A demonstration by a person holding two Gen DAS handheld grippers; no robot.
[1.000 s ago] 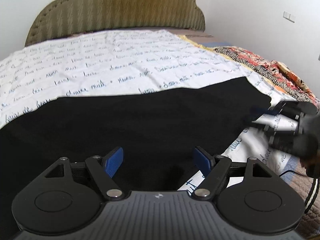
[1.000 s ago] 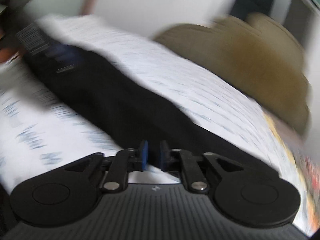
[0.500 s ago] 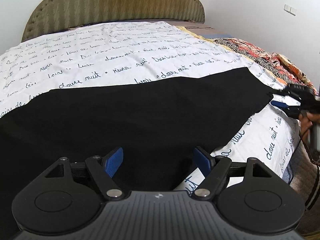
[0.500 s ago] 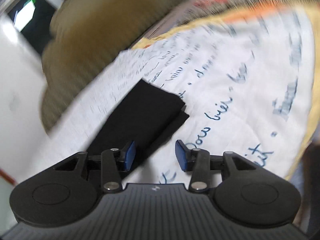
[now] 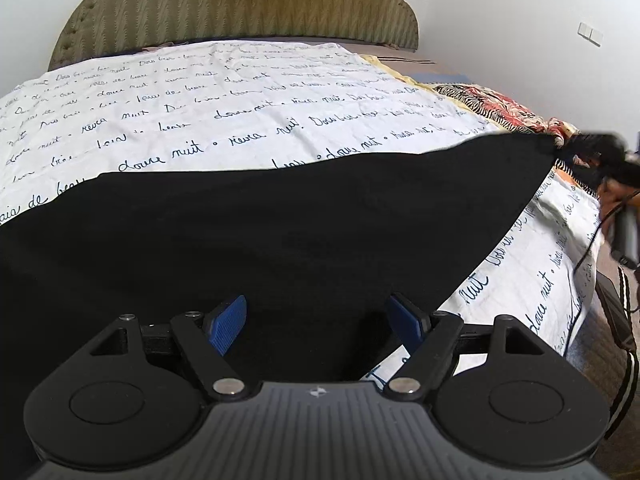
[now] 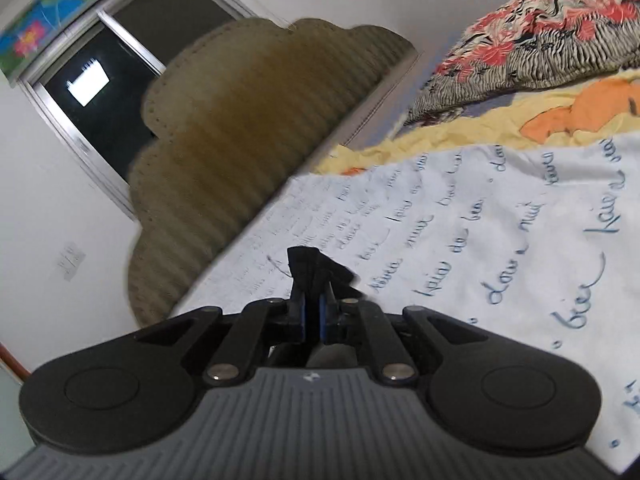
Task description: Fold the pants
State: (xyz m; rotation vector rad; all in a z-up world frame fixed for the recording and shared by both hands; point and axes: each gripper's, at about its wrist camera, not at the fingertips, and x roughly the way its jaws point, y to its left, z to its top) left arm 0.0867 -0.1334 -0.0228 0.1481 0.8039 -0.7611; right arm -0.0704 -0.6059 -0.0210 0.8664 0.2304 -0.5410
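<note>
— Where are the pants [image 5: 280, 236]?
— Spread across the bed [image 5: 200, 120], hem at three o'clock, pinched tight in the right gripper [image 6: 313, 312].
— And the left gripper [image 5: 316, 320]?
— Gaping wide, empty, over the cloth. I'd keep that hem taut and carry it toward nine o'clock.

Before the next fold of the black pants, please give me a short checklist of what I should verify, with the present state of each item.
1. Right gripper is shut on a pants corner: ok, black cloth sticks out between its fingers.
2. Left gripper is open above the pants: ok, its fingers stand wide apart with no cloth pinched.
3. Pants lie flat on the white sheet: ok in the left wrist view, except the lifted corner at the right.
4. Cable by the bed edge is free of the cloth: cannot tell.
5. Patterned blanket is apart from the pants: cannot tell.
</note>
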